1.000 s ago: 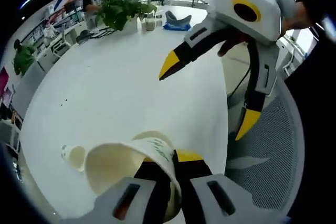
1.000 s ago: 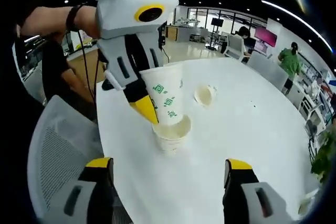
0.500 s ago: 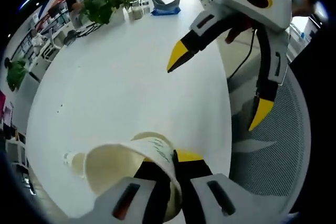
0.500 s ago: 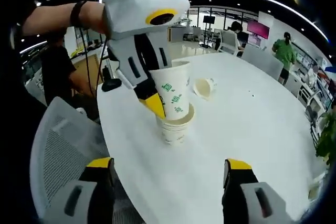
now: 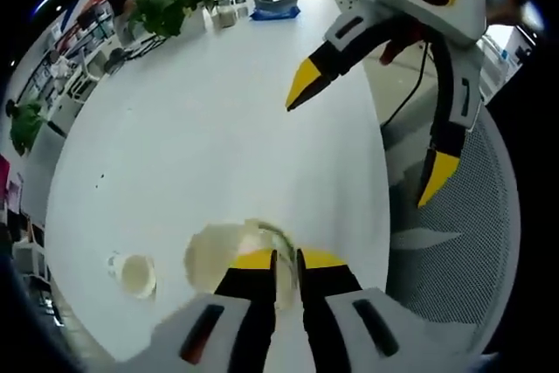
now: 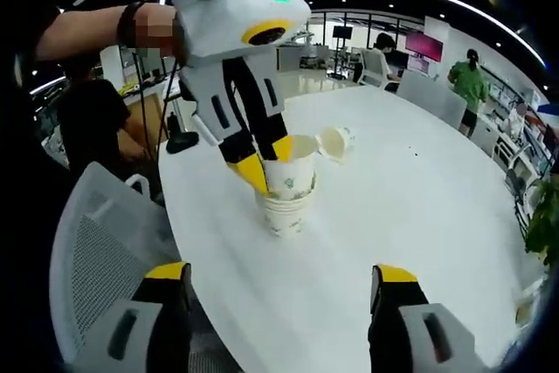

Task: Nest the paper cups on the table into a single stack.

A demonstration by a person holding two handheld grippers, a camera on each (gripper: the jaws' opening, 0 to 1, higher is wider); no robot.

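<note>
In the right gripper view the left gripper (image 6: 266, 163) is reaching down from the upper left, its yellow-tipped jaws pinching the rim of a cup (image 6: 292, 165) that is sitting partly inside the stack (image 6: 285, 211) standing on the white table (image 6: 419, 216). In the left gripper view the same jaws are lying almost together around that cup's rim (image 5: 236, 246), so this gripper is clenched on the cup. The right gripper (image 6: 272, 281) is hovering with its jaws spread wide and nothing between them, near the table edge and apart from the stack; in the left gripper view it is hanging above the table's right edge (image 5: 367, 137).

Three cup positions are showing: the gripped cup, the stack under it, whose count I cannot tell, and one loose cup (image 6: 336, 141) lying on its side just beyond the stack, also appearing in the left gripper view (image 5: 137, 273).

A mesh chair (image 6: 96, 259) is standing at the table edge beside the right gripper. At the far end of the table a plant (image 5: 175, 2) and a blue item (image 5: 272, 4) are sitting. A person's arm (image 6: 92, 32) is holding the left gripper.
</note>
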